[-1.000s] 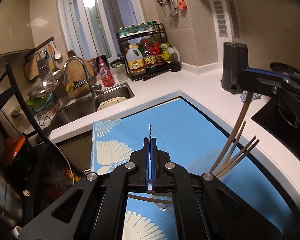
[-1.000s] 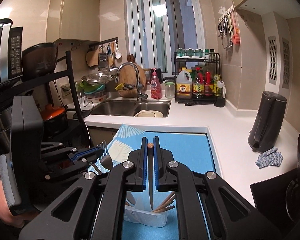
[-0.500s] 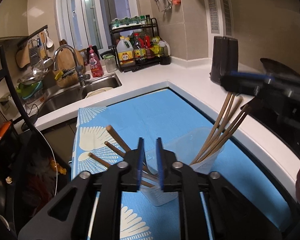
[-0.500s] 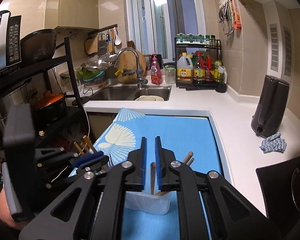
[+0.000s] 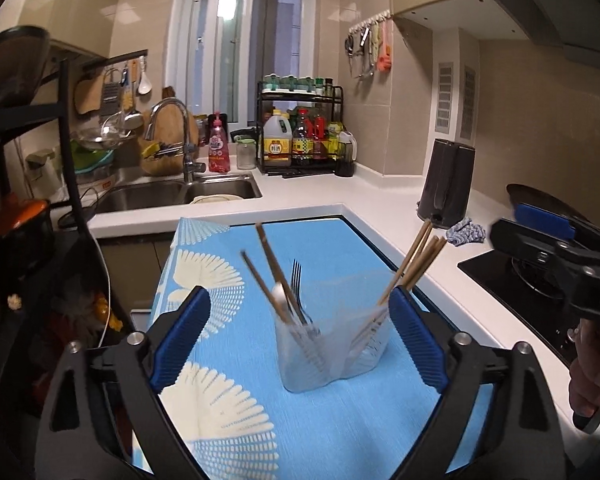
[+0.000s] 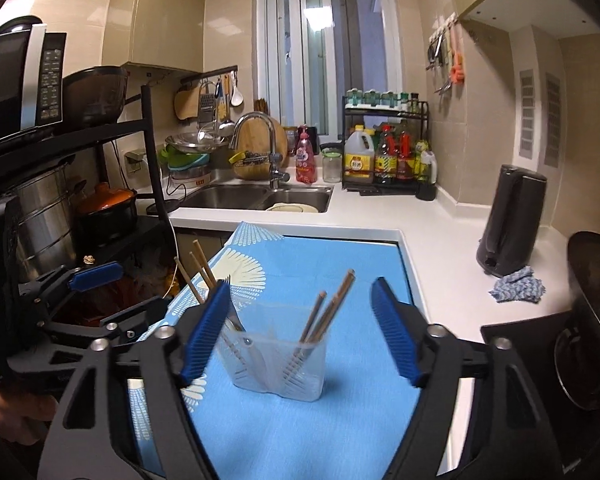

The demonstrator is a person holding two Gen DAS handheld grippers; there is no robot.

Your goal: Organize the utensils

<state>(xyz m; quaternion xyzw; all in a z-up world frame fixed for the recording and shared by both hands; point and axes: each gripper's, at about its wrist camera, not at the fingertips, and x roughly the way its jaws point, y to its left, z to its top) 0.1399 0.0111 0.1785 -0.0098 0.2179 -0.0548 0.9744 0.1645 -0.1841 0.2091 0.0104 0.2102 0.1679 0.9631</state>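
Observation:
A clear plastic utensil holder (image 5: 332, 352) (image 6: 276, 360) stands on the blue cloth (image 5: 340, 432). Its left compartment holds brown chopsticks (image 5: 268, 268), blurred by motion, and a metal fork (image 5: 296, 280). More chopsticks (image 5: 416, 264) (image 6: 328, 308) lean out of its right compartment. My left gripper (image 5: 298, 304) is a little short of the holder, jaws opening wide, with no pad touching anything. My right gripper (image 6: 300, 292) is the same, jaws opening with nothing pressed between them. Each gripper also shows in the other's view: left gripper (image 6: 120, 292), right gripper (image 5: 512, 228).
A steel sink (image 5: 180, 192) with a tap lies behind the cloth, and a bottle rack (image 5: 300, 140) stands at the back. A dark kettle (image 6: 508, 220), a checked rag (image 6: 518, 290) and the stove (image 5: 520, 276) are to the right. A black shelf holding an orange pot (image 6: 108, 204) stands to the left.
Both grippers were shut on a thin utensil over the holder; they have let go, opened wide and drawn back. The released utensils now stand in the holder.

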